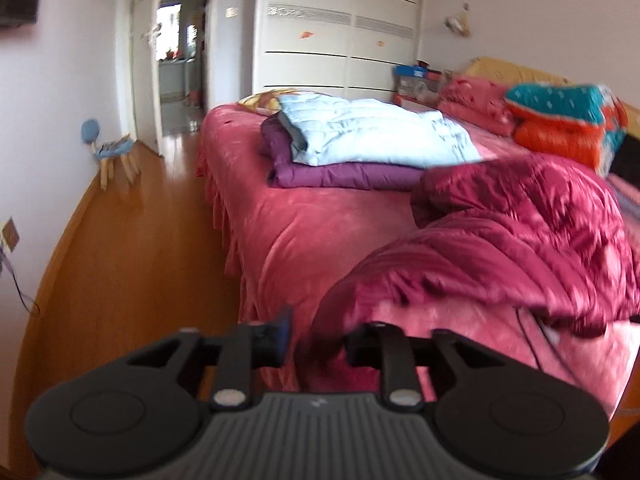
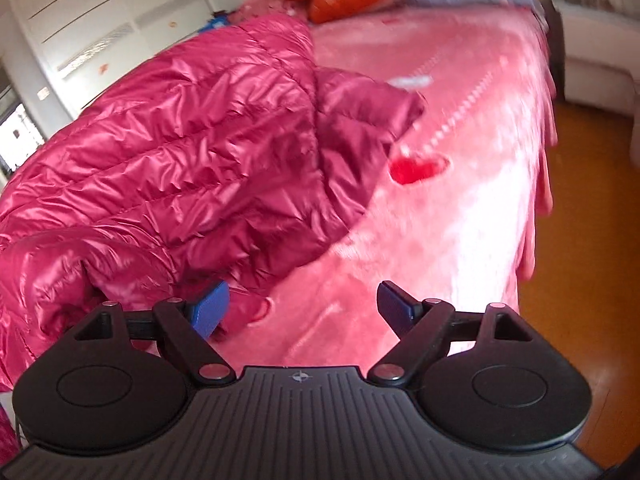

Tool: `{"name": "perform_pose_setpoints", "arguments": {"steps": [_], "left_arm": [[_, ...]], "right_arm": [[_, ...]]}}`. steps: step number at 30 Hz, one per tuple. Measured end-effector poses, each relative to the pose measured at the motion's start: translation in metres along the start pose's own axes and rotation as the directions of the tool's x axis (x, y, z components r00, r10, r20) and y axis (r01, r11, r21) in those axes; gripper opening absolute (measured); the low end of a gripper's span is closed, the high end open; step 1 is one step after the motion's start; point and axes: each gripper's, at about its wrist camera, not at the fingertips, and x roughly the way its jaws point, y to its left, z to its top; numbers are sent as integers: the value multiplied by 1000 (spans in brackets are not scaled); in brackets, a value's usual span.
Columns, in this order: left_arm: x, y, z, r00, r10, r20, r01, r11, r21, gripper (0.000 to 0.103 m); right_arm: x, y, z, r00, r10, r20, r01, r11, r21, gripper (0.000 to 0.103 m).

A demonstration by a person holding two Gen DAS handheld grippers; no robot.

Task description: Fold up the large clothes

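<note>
Pink velvet covers the bed (image 1: pixel 320 240), which fills most of both views, with a wood floor (image 1: pixel 132 240) along its side and a white wardrobe (image 1: pixel 340 28) at the far wall. On the bed lies the task's thing, a shiny crimson puffer coat (image 2: pixel 192 128), rumpled and bulging, spread over the near part of the cover; in the left wrist view it rises to the right of the left gripper (image 1: pixel 318 338), and its near hem sits just past the fingertips. That gripper's jaws stand partly apart with a narrow gap; a dark red fold of coat shows in or behind the gap, but blur hides whether the pads touch it. The right gripper (image 2: pixel 304 304) hangs over bare cover beside the coat's lower edge, jaws spread wide with nothing between them; its left blue pad (image 2: pixel 210 306) is close against a coat fold, contact unclear. A red heart patch (image 2: pixel 418 168) marks the cover just beyond the coat's corner. Farther up the bed rests a stack: a pale blue quilted garment (image 1: pixel 372 132) on a folded purple one (image 1: pixel 340 176). Near the headboard sits an orange and teal blanket (image 1: pixel 560 120), beside pink pillows (image 1: pixel 476 100). A small blue chair (image 1: pixel 112 148) stands against the left wall by the open doorway (image 1: pixel 180 48)
</note>
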Motion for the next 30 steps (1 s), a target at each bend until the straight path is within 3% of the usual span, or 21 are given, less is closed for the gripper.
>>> {"name": "perform_pose_setpoints", "arguments": {"steps": [7, 12, 15, 18, 22, 30], "left_arm": [[-24, -8, 4, 994, -100, 38, 97, 992, 77, 59], [-18, -54, 15, 974, -224, 41, 216, 964, 153, 60], [-6, -99, 16, 954, -300, 25, 283, 922, 264, 60], [5, -148, 8, 938, -345, 2, 313, 853, 418, 60], [25, -192, -2, 927, -373, -44, 336, 772, 539, 60], [62, -239, -23, 960, -277, -49, 224, 650, 726, 60]], "right_arm": [[19, -7, -5, 998, 53, 22, -54, 998, 45, 102], [19, -12, -2, 996, 81, 24, -82, 995, 60, 102], [18, -3, -3, 995, 99, 24, -100, 993, 69, 103], [22, -1, -4, 993, 114, 17, -115, 991, 74, 103], [28, -6, -3, 988, 152, 4, -152, 981, 119, 103], [51, -26, 0, 966, 259, -9, -249, 936, 248, 103]]}}
